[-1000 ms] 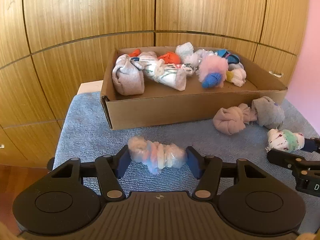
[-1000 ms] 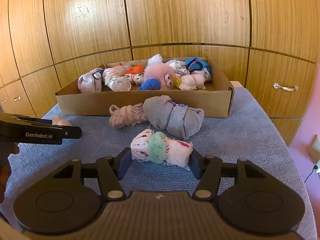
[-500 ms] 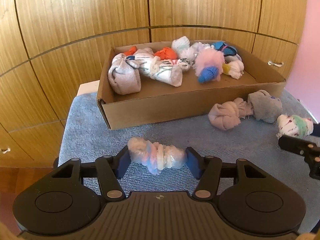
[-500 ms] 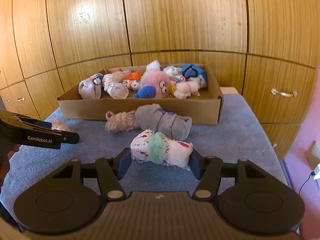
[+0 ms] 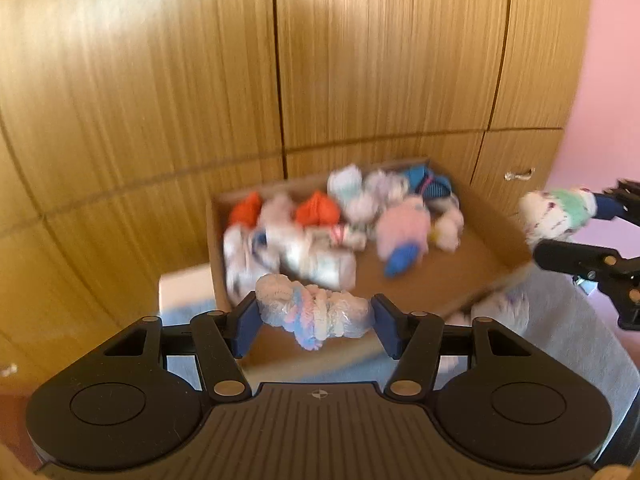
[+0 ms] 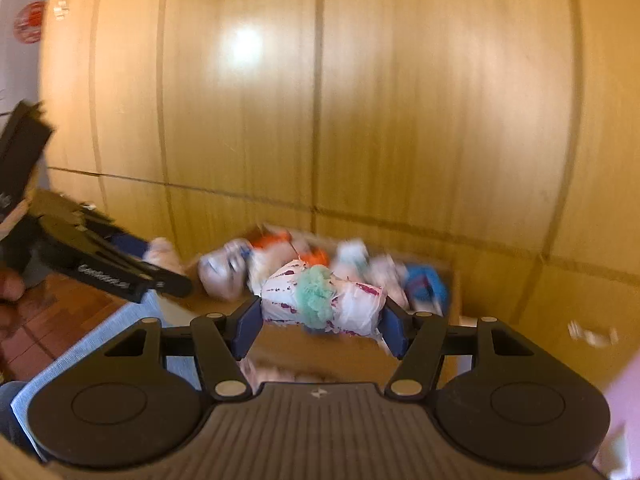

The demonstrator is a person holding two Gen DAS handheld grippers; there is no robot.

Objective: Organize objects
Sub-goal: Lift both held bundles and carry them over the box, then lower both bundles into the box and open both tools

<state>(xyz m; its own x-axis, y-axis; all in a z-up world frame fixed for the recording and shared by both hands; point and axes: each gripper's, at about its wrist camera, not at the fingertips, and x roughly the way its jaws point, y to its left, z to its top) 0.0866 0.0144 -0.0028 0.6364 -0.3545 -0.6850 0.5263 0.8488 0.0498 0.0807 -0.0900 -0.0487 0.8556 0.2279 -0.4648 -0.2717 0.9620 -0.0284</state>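
My left gripper (image 5: 313, 318) is shut on a fluffy white, pink and blue sock roll (image 5: 316, 312), held in the air in front of the cardboard box (image 5: 496, 240). My right gripper (image 6: 320, 312) is shut on a white sock roll with red marks and a green tuft (image 6: 324, 300), also lifted, near the box's front wall (image 6: 320, 348). The right gripper and its roll (image 5: 556, 216) show at the right of the left wrist view. The box holds several rolled socks, blurred by motion.
Wooden cabinet doors (image 5: 360, 60) rise behind the box. The box stands on a blue-grey towel (image 5: 568, 336). A pale sock bundle (image 5: 500, 308) lies on the towel by the box's front. The left gripper's body (image 6: 100, 268) is at the left of the right wrist view.
Both grippers have lifted their sock rolls off the towel and moved up and toward the box. The views now tilt upward and are blurred.
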